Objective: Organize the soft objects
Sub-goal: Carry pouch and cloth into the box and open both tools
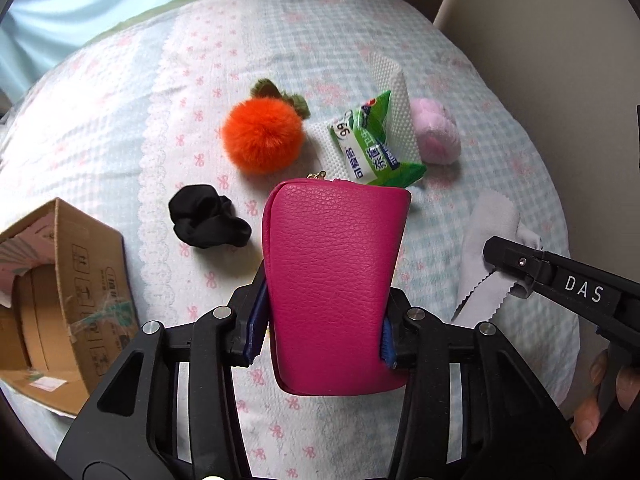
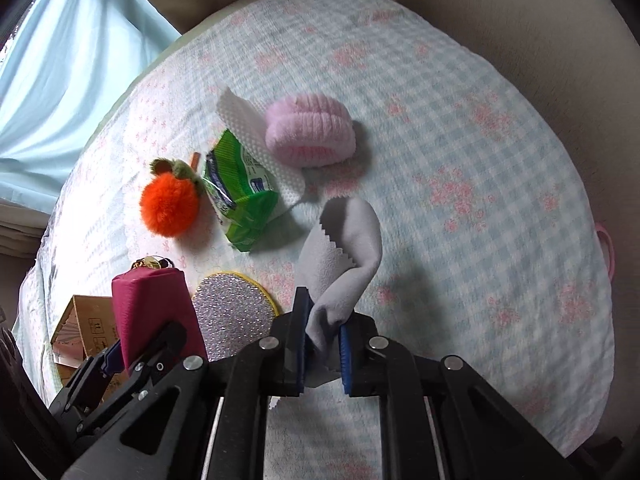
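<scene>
My left gripper [image 1: 322,320] is shut on a magenta leather pouch [image 1: 336,272], which stands upright between the blue pads above the bedspread. The same pouch [image 2: 156,308] shows at lower left in the right wrist view. My right gripper [image 2: 323,336] is shut on a grey cloth [image 2: 348,240] with a zigzag edge, which hangs folded off the bed. In the left wrist view that gripper [image 1: 500,256] comes in from the right, pinching the grey cloth [image 1: 488,224]. On the bed lie an orange pompom [image 1: 262,134], a green wipes packet [image 1: 372,148], a white textured cloth [image 1: 400,96], a pink plush [image 1: 436,132] and a black scrunchie [image 1: 208,216].
An open cardboard box [image 1: 80,272] sits at the left edge of the checked bedspread [image 1: 120,120]. A silver glitter pad [image 2: 234,312] with a yellow rim lies beside the pouch. A person's fingers [image 1: 608,392] grip the right tool. Beige upholstery borders the bed at the back and right.
</scene>
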A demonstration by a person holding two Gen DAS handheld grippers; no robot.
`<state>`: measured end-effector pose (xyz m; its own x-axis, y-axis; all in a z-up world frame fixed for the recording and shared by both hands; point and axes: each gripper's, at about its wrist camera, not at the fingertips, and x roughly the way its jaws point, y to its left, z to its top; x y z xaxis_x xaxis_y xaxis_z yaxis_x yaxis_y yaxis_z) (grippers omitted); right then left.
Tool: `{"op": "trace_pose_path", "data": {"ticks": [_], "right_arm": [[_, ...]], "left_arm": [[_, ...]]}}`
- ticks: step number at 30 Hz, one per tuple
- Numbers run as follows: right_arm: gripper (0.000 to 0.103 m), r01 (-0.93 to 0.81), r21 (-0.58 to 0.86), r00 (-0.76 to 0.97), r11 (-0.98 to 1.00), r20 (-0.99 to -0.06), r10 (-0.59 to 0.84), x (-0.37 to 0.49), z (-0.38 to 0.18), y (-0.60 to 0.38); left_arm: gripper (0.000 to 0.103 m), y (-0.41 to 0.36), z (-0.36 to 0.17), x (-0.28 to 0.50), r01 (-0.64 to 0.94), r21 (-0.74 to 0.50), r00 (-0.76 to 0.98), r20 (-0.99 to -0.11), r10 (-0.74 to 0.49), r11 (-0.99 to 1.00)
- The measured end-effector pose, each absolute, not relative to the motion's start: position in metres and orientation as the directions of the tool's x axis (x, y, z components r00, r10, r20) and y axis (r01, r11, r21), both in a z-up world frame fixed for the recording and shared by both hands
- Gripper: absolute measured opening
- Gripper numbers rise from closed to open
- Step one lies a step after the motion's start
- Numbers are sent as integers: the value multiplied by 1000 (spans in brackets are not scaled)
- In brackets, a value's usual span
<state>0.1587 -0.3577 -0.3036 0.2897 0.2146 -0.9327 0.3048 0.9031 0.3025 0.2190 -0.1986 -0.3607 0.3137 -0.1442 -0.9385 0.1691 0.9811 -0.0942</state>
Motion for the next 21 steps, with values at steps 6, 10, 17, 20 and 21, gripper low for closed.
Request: {"op": "trace_pose_path", "data": {"ticks": [6,10,17,20,21], "right_arm": [[12,253,306,390,918,-900,193,140,-222,-340],[12,191,306,450,933,-872,194,131,-166,-313],[12,61,298,517,953,-826,225,110,-94,-229],[12,10,300,513,954,-820,253,103,-78,-186],[12,-6,300,512,954,-819,261,102,-74,-171]], "left_arm": [[40,-185,-297,202,169,-125,404,-896,-185,978],[40,-162,-241,185,171,-145,462,-862,-210,974],[40,-90,-157,151,159,-161,533,-817,-221,974],[40,-47,-132,138,142,-151,552,-808,-205,978],[40,-31,-126,134,136,-144,557,-807,-196,980]]}}
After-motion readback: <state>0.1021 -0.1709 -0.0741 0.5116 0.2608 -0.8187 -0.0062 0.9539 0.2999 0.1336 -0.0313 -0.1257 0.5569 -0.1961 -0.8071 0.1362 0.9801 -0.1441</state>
